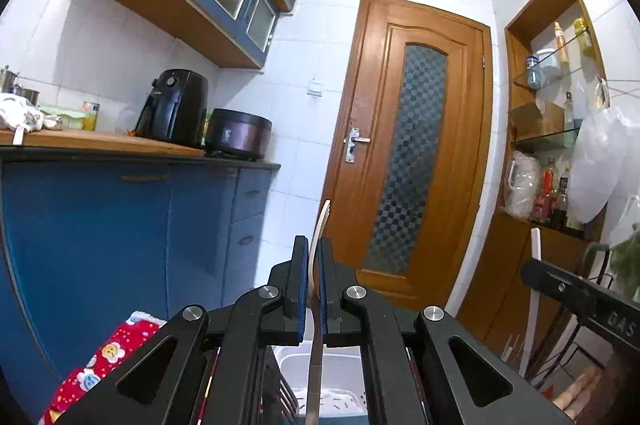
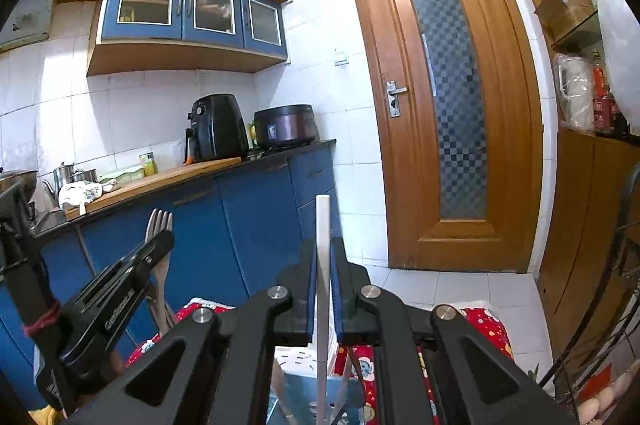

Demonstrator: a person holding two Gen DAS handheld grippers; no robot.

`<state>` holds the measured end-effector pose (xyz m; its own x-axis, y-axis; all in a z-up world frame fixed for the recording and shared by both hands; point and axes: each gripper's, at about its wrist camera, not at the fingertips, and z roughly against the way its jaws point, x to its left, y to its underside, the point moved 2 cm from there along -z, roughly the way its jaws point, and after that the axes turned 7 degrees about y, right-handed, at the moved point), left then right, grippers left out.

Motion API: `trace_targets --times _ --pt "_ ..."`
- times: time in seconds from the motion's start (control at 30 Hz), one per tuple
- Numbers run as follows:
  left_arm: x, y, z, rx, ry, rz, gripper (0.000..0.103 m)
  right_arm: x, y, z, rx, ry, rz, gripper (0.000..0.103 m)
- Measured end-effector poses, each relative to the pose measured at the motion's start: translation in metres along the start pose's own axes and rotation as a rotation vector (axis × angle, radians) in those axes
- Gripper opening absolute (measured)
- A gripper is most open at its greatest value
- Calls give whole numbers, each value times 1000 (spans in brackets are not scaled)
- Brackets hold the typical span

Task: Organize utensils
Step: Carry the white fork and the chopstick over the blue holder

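My left gripper is shut on a cream fork, held upright with its tines above the fingers and its handle hanging down. The same fork and the left gripper show at the left of the right wrist view. My right gripper is shut on a white straight utensil handle, held upright; its working end is hidden below. That white handle and the right gripper's body show at the right of the left wrist view. A white utensil basket lies below both grippers.
A red patterned cloth covers the surface under the basket. A blue cabinet with a worktop carrying an air fryer and a cooker stands left. A wooden door is ahead; shelves stand right.
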<state>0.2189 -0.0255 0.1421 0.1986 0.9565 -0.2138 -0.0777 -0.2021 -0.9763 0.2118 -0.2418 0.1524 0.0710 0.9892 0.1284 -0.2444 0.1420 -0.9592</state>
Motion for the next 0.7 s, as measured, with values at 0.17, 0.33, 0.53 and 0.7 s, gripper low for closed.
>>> trace_targets --times 0.17,0.33,0.53,0.7 --pt "4 7 3 4 3 18 4 -1 8 -9 -1 -18 -17 8" --pt "6 13 3 14 19 18 4 0 18 -11 3 -34 -18 8" --pt "5 20 6 24 36 8 4 4 26 -9 11 -35 10 8" --pt "1 23 9 18 35 -13 4 8 33 -12 42 -34 25 8"
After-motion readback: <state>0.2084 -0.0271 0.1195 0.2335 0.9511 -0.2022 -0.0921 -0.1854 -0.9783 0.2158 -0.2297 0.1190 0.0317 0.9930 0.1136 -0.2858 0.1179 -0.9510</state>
